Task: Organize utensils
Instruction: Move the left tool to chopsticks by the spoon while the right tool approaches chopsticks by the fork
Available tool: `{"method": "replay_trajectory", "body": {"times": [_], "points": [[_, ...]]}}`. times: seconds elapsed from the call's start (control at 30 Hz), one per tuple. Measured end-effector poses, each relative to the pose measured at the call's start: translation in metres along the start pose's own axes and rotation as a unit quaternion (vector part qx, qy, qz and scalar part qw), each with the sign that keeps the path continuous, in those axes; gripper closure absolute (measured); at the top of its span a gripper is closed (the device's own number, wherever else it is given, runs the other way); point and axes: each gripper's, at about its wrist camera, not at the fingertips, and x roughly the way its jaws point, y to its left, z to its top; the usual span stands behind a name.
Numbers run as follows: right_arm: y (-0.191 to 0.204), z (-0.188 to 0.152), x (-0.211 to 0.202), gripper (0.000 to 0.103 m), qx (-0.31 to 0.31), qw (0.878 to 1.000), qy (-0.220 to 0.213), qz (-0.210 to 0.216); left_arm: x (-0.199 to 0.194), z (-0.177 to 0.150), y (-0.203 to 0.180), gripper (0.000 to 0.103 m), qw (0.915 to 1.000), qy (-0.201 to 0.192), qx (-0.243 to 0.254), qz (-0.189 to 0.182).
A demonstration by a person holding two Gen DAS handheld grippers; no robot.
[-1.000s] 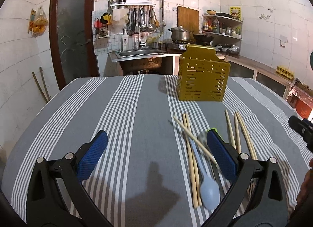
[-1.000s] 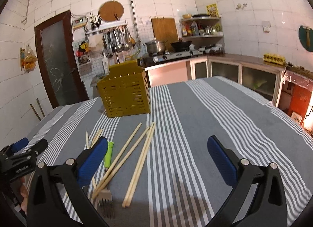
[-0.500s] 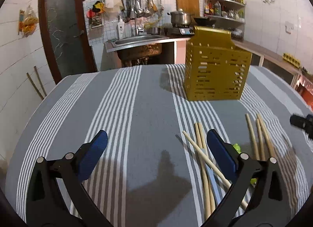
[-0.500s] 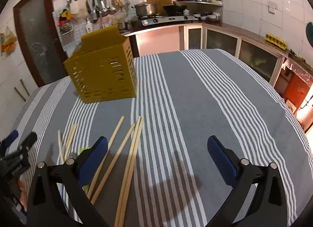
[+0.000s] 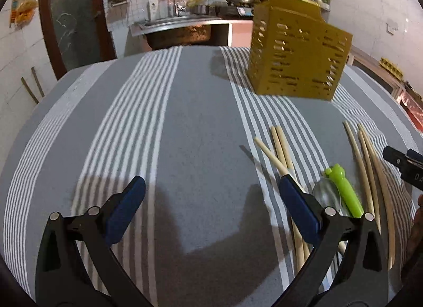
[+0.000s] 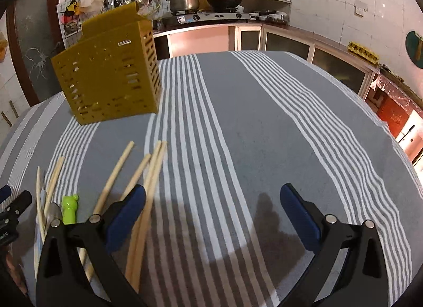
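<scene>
A yellow slotted utensil holder [image 5: 296,55] stands upright at the far side of the striped tablecloth; it also shows in the right wrist view [image 6: 108,76]. Several wooden chopsticks [image 5: 280,148] lie loose in front of it, with more chopsticks further right [image 5: 367,158]. A green-handled utensil [image 5: 343,190] and a clear spoon [image 5: 326,193] lie between them. My left gripper [image 5: 211,206] is open and empty, its right finger over the chopsticks. My right gripper [image 6: 211,206] is open and empty, its left finger [image 6: 127,209] over chopsticks [image 6: 150,174]; the green handle [image 6: 69,207] lies to its left.
The round table wears a grey and white striped cloth [image 6: 251,127]. Behind it are a kitchen counter with a stove and pots [image 6: 185,2], a sink [image 5: 179,22] and a dark door [image 5: 71,16]. The other gripper's tip shows at the right edge [image 5: 401,161].
Both grippers have moved forward and lower toward the table. The holder and chopsticks look nearer and larger. Both stay open.
</scene>
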Motion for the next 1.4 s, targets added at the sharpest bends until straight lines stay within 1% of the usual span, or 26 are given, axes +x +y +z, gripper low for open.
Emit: {"method": "replay_trajectory", "body": {"times": [0.1, 0.2, 0.37, 0.7, 0.9, 1.1, 1.27, 1.4], "points": [[-0.001, -0.001, 0.002, 0.004, 0.001, 1.000, 0.002, 0.001, 0.005, -0.001, -0.006, 0.005, 0.9999, 0.008, 0.013, -0.002], [0.004, -0.003, 0.003, 0.004, -0.007, 1.000, -0.001, 0.002, 0.010, -0.001, -0.008, 0.005, 0.9997, 0.018, 0.018, 0.003], [0.011, -0.004, 0.004, 0.004, -0.026, 1.000, 0.002, -0.011, 0.015, -0.001, -0.008, 0.005, 0.9993, 0.032, 0.020, 0.005], [0.007, -0.004, 0.004, 0.004, -0.014, 1.000, 0.000, -0.011, 0.007, -0.003, -0.011, 0.005, 0.9994, 0.018, 0.031, 0.002], [0.005, -0.004, 0.007, 0.004, -0.009, 1.000, 0.004, -0.008, 0.008, -0.003, -0.012, 0.005, 0.9992, 0.021, 0.034, -0.001], [0.006, -0.004, 0.006, 0.004, -0.012, 1.000, 0.003, -0.009, 0.010, -0.002, -0.009, 0.005, 0.9993, 0.026, 0.026, -0.007], [0.005, -0.003, 0.008, 0.004, -0.011, 1.000, 0.007, -0.004, 0.008, 0.002, -0.005, 0.005, 0.9996, 0.025, 0.010, -0.011], [0.007, -0.002, 0.009, 0.005, -0.017, 1.000, 0.010, -0.003, 0.004, 0.005, -0.006, 0.005, 0.9995, 0.028, 0.011, -0.008]]}}
